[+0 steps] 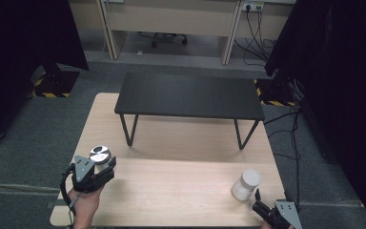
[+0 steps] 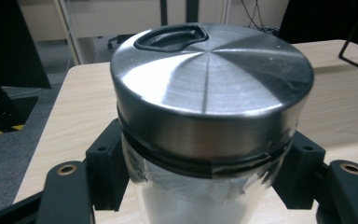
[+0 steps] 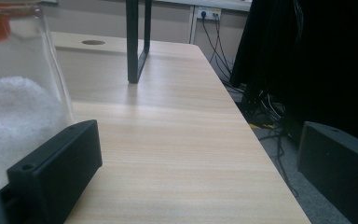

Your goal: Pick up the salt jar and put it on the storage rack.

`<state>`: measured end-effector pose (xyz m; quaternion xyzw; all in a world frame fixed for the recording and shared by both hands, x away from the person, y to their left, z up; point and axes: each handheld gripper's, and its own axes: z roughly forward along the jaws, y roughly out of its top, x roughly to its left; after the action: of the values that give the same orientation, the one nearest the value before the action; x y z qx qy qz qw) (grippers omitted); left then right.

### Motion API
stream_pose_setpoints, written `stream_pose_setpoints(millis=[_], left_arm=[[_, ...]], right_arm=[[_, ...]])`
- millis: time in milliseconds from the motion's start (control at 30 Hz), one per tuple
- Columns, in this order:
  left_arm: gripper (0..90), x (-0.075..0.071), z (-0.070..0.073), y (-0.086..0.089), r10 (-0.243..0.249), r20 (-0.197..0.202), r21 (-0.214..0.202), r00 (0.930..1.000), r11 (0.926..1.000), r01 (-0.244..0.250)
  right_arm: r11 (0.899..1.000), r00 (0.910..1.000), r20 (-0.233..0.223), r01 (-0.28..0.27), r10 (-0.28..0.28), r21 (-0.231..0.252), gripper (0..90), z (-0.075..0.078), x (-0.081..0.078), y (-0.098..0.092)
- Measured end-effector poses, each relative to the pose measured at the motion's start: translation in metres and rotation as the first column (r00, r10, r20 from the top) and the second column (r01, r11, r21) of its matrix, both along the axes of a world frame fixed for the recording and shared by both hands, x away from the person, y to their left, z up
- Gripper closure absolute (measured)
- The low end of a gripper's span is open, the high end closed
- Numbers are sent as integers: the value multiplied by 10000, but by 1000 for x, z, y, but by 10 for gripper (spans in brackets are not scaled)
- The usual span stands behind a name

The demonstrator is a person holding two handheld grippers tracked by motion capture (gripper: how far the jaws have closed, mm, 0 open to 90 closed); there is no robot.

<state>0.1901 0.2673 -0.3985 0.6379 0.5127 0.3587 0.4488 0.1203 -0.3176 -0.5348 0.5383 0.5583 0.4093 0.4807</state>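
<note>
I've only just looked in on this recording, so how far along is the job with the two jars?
Done: the left gripper is shut on the steel-lidded jar. In hand: that jar, at the table's left edge. Left: the white jar stands ungripped beside the open right gripper.

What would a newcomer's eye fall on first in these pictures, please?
First, the jar with a shiny steel lid, clamped in the left gripper at the table's near left edge. Next, the white jar standing near the right edge, just beyond the open right gripper. Behind both, a black bench stands on the table's far half.
</note>
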Motion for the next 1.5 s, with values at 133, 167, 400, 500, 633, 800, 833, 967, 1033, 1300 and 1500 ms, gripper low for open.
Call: stream_pose_setpoints(millis=[133,167,400,500,633,800,833,967,1033,1300,1500], left_arm=[[317,7,9,-11,-18,1,159,10000,9999,18],[317,7,9,-11,-18,1,159,10000,9999,18],[317,18,27,-24,-143,106,103,9998,9998,142],[317,21,33,-28,-168,186,95,9997,9998,166],[317,32,46,-32,-277,303,-200,9992,9994,283],[316,45,59,-37,-379,347,-354,9987,9986,391],[316,48,62,-38,-405,348,-388,9986,9984,419],[317,59,71,-38,-659,368,-661,9971,9955,682],[317,60,74,-41,-671,425,-544,9968,9961,693],[316,74,92,-52,-774,618,-172,9951,9968,786],[316,88,106,-61,-837,692,62,9941,9965,835]], right_arm=[[10000,10000,12,22,-22,63,3,0,0,0],[10000,10000,12,22,-22,63,3,0,0,0],[9999,10000,60,41,-42,127,3,-1,0,-1],[9998,9999,76,67,-69,192,3,-1,0,-1],[9997,9999,89,70,-73,249,2,-1,0,-1],[9994,9999,99,79,-82,332,2,-1,-1,-1],[9994,9999,100,65,-68,330,2,-1,-1,-2],[9994,9999,134,18,-22,335,3,-1,-1,-2],[9994,9999,135,13,-18,340,3,-1,-1,-2],[9992,9998,203,-50,41,408,3,-2,-2,-4],[9997,9998,174,-3,-2,260,3,-3,-1,-2]])
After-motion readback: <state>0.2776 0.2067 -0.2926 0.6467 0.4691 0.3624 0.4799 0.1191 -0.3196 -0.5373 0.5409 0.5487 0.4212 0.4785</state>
